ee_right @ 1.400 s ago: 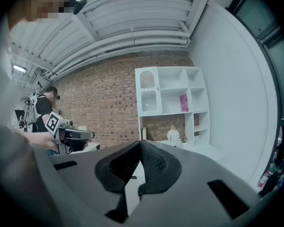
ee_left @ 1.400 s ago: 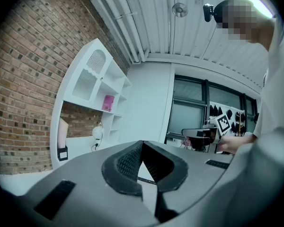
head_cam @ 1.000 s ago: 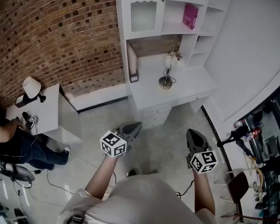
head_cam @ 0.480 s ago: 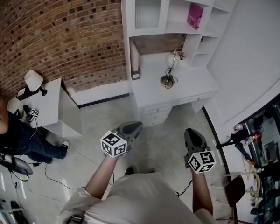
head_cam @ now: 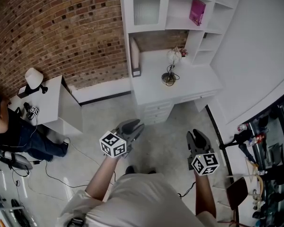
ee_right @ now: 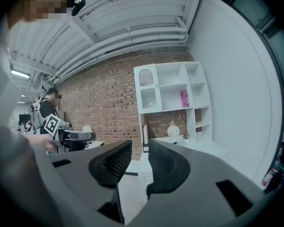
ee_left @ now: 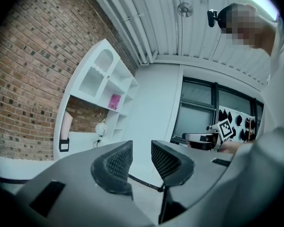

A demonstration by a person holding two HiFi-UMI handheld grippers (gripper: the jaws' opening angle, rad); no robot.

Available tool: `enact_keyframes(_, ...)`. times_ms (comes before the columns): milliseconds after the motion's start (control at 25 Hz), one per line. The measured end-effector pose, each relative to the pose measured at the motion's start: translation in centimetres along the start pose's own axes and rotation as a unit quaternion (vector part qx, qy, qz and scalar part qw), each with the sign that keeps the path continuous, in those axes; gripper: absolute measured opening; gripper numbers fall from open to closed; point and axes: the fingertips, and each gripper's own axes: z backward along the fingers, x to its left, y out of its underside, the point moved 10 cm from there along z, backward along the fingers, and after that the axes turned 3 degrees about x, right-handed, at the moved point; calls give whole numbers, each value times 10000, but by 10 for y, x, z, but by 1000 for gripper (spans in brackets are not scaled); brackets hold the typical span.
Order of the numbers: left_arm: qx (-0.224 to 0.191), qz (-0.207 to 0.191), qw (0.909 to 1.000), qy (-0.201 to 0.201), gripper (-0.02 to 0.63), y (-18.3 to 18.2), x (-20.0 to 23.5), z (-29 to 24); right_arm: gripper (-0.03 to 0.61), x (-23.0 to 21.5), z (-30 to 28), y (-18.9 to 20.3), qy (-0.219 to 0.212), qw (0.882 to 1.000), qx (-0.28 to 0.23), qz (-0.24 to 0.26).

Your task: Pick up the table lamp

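Nearest, in the head view: left gripper and right gripper, held out side by side over the pale floor, well apart from the white desk.

Shown clearly only in the gripper views: left gripper with jaws a narrow gap apart, right gripper much the same, both just been opening, nothing between the pads.

Farther off, upright on the desk below the shelf unit: the table lamp, untouched. Cord by its base plain from the head view alone. From the left gripper view, only a small pale globe; from the right gripper view, a small shape in the alcove.

Dark windows in full only from the left gripper view. Standing person by the brick wall upright only from the right gripper view.
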Motion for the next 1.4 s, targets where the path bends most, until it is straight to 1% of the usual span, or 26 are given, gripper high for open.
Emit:
enact_keyframes(160, -57, 43, 10000, 6, 137, 4, -11, -9, 132, -17, 6, 2, -54, 10000, 2, 12)
enact_keyframes(360, -49, 83, 9999, -132, 146, 10, -21, -18, 135, -35, 10, 5, -144, 9999, 0, 9)
enact_keyframes(600, -65, 151, 9995, -288, 146, 15, -31, -26, 135, -44, 9, 9, -252, 9997, -19, -53)
enact_keyframes(800, 40, 192, 9993, -327, 146, 22, -33, -31, 135, -47, 2, 13, -339, 9994, 48, -54)
enact_keyframes(1080, 82, 229, 9993, -297, 147, 19, -9, -40, 135, -48, -25, 15, -314, 9993, 163, -84)
enact_keyframes(1400, 133, 365, 9990, -215, 147, 12, 51, -69, 135, -64, -82, 12, -174, 9992, 344, -135)
